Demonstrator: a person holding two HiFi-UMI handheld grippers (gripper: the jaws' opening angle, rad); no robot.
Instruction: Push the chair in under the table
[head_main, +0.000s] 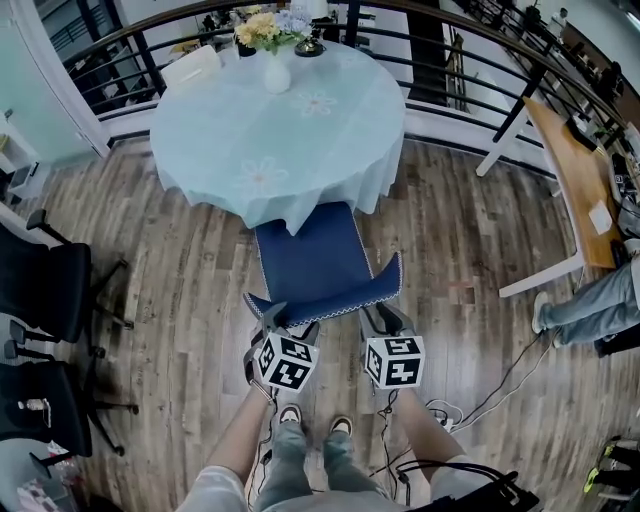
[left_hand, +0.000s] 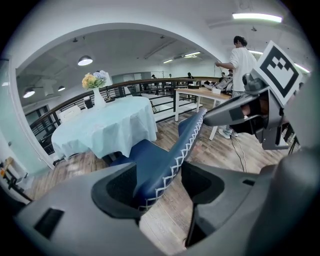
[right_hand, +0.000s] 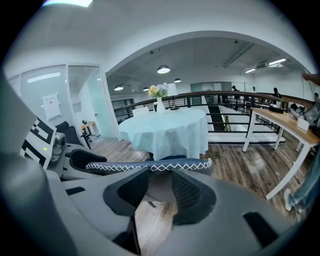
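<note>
Grey, my left gripper (left_hand: 160, 174) straddles the padded backrest's nine o'clock end, jaws parted, clamping nothing. The blue chair (head_main: 315, 265), white cross-stitched, has only its seat front under the round table (head_main: 230, 120) at twelve. My right gripper (right_hand: 160, 180), half open and empty, meets the curved back. I think uneven shoving could skew it.

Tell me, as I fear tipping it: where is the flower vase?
In the head view the flower vase stands at the far edge of the round table, top centre, beside the railing and far beyond the blue chair.
</note>
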